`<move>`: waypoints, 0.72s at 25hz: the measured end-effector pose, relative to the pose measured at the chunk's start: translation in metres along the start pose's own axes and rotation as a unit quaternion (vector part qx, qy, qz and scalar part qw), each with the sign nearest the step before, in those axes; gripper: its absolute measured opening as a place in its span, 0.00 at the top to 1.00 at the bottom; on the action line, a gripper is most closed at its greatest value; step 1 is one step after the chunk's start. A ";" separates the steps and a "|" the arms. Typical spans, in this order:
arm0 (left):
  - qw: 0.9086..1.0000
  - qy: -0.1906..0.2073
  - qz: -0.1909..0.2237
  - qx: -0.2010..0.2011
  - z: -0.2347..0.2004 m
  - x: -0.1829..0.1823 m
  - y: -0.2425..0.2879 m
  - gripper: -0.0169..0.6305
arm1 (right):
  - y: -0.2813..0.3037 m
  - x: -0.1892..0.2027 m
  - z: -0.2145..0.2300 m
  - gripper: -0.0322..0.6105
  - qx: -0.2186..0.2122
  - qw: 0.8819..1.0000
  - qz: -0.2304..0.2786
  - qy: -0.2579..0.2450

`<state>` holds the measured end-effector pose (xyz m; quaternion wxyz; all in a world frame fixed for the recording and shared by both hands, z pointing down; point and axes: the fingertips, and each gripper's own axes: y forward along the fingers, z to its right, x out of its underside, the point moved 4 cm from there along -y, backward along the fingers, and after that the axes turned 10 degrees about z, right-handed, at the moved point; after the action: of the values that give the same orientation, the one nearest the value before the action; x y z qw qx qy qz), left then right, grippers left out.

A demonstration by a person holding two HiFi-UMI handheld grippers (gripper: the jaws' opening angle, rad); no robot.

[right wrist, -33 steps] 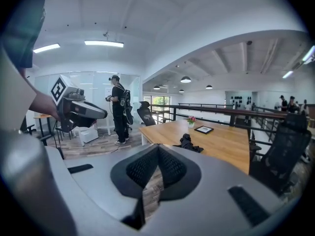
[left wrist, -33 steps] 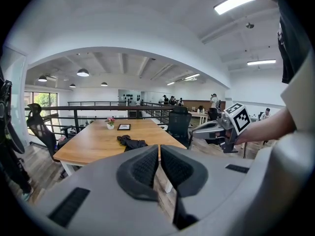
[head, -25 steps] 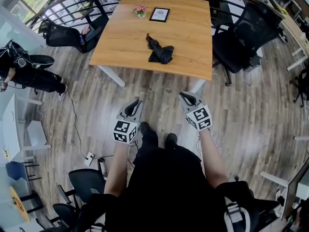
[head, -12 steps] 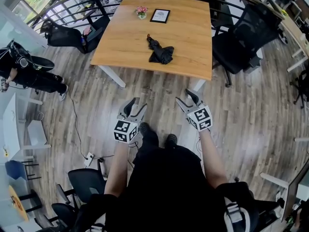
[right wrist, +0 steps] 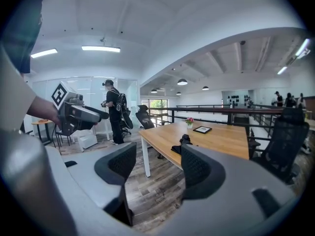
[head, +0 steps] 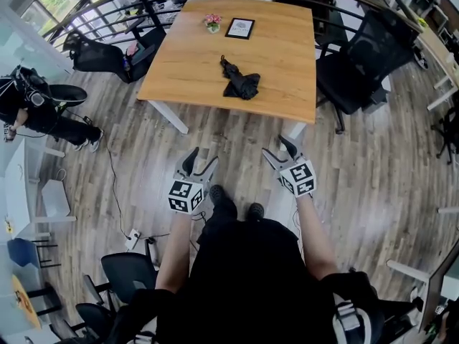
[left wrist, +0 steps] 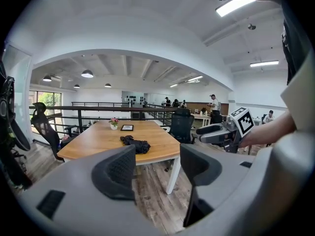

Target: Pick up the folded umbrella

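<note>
The left gripper point(head: 202, 159) had its jaws wide apart and still opening, with nothing between them. The right gripper point(head: 278, 147) was opening too, its jaws apart and empty. Both were held side by side in front of the person point(head: 251, 278), tipped slightly downward over the plank floor point(head: 143, 156). They pointed toward the wooden table point(head: 287, 63) and stopped short of its near edge. The folded black umbrella point(head: 240, 83) lay on the table near the middle of that near edge. It was ahead of both grippers and well apart from them. A small flower pot point(head: 212, 23) and a picture frame point(head: 239, 28) stood by the far edge.
</note>
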<state>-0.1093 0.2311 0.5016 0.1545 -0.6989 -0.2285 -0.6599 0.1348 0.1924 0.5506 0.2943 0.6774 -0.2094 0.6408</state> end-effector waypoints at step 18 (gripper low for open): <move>0.999 -0.025 0.002 0.033 -0.063 -0.001 0.033 0.53 | 0.055 -0.006 0.001 0.49 0.032 0.999 -0.020 -0.002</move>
<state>-0.1461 0.1701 0.5082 0.1729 -0.7103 -0.2525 -0.6339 0.0986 0.1505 0.5516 0.2851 0.6917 -0.1755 0.6400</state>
